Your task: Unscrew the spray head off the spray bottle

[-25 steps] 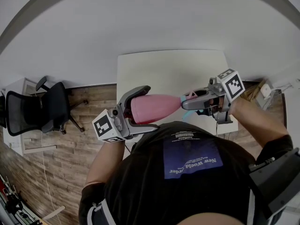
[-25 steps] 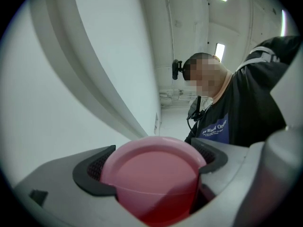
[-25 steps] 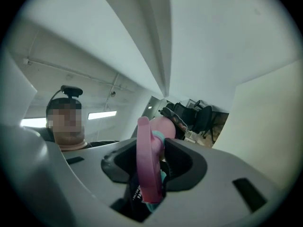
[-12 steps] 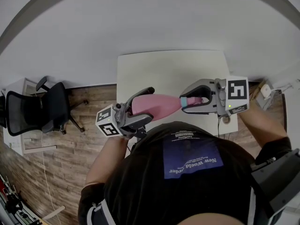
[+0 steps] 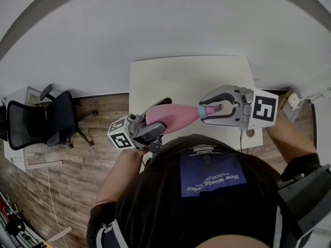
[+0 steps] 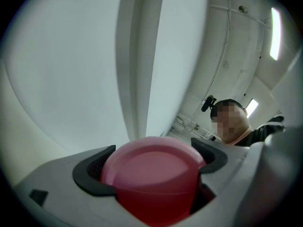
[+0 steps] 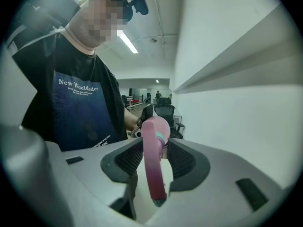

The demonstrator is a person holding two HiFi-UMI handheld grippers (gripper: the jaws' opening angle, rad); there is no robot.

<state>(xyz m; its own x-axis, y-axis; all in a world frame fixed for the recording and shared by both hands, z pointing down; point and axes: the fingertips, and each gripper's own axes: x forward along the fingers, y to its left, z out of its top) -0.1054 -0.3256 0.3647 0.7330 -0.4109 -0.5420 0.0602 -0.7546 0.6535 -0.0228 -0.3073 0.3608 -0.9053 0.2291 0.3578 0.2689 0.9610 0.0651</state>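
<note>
spray bottle [image 5: 176, 114] base in left gripper [image 6: 151, 161], spray head [image 7: 154, 167] between right gripper [image 5: 206, 110] jaws

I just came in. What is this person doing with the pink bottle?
A person holds a pink spray bottle in the air over a white table, using two tools. The left hand-held gripper is clamped on the bottle's body, and the right hand-held gripper is closed on the spray head. The head appears joined to the bottle at the teal collar, so it is not yet off.
</note>
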